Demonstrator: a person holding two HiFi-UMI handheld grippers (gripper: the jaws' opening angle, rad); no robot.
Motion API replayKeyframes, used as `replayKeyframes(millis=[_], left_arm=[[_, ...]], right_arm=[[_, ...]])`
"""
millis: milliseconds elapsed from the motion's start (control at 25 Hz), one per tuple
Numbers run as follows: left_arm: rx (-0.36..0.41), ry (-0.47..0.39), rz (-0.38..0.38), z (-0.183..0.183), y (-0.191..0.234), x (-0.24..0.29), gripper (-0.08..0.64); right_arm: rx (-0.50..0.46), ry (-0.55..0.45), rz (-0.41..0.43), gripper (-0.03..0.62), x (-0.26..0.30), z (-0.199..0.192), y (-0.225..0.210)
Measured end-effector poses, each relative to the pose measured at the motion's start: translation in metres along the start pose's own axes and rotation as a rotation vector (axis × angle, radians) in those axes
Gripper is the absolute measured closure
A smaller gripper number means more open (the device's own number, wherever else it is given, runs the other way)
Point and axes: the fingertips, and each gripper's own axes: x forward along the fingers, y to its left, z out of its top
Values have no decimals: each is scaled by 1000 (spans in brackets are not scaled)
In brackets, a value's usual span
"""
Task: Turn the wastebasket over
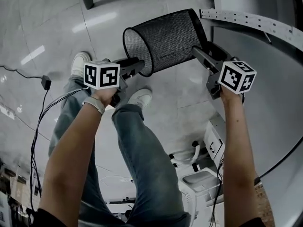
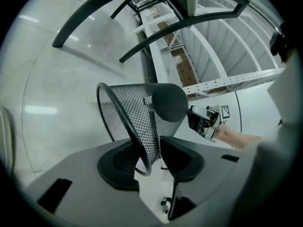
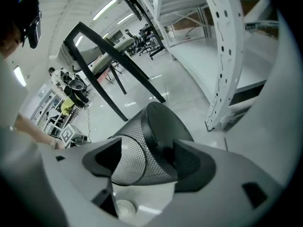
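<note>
A black mesh wastebasket (image 1: 168, 38) hangs above the floor on its side, with its open mouth turned to the left in the head view. My left gripper (image 1: 141, 66) comes in from the left and is shut on the lower rim; in the left gripper view the rim and mesh wall (image 2: 142, 112) pass between the jaws of my left gripper (image 2: 149, 157). My right gripper (image 1: 196, 51) clamps the narrow closed end from the right. In the right gripper view the solid base (image 3: 158, 122) sits between the widely spread jaws of my right gripper (image 3: 144, 162), touching both.
The person's jeans-clad legs and white shoes (image 1: 139, 97) stand right below the basket. Cables and a plug (image 1: 46, 82) lie on the floor at left. A white perforated rail (image 1: 251, 19) runs at upper right, a white machine base (image 1: 203, 178) sits at lower right. Black table legs (image 3: 109, 56) stand behind.
</note>
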Motion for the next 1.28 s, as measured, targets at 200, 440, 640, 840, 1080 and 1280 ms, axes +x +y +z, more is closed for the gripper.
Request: replayKeyframes(millis=[200, 440, 640, 840, 1080, 1280], left_arm=[[-19, 61, 68, -16, 32, -29, 374], [-14, 135, 135, -30, 66, -58, 342], [5, 207, 282, -42, 101, -85, 334], [1, 207, 386, -39, 113, -124, 334], [78, 131, 408, -7, 102, -175, 336], [95, 105, 417, 8, 107, -198, 336]], right_arm=[[-144, -13, -63, 321, -2, -2, 50], [-358, 31, -165, 337, 8, -18, 101], [-547, 86, -171, 368, 21, -26, 155], [-680, 131, -197, 374, 38, -30, 197], [-824, 159, -203, 394, 63, -35, 246], [-924, 159, -209, 400, 81, -39, 274]])
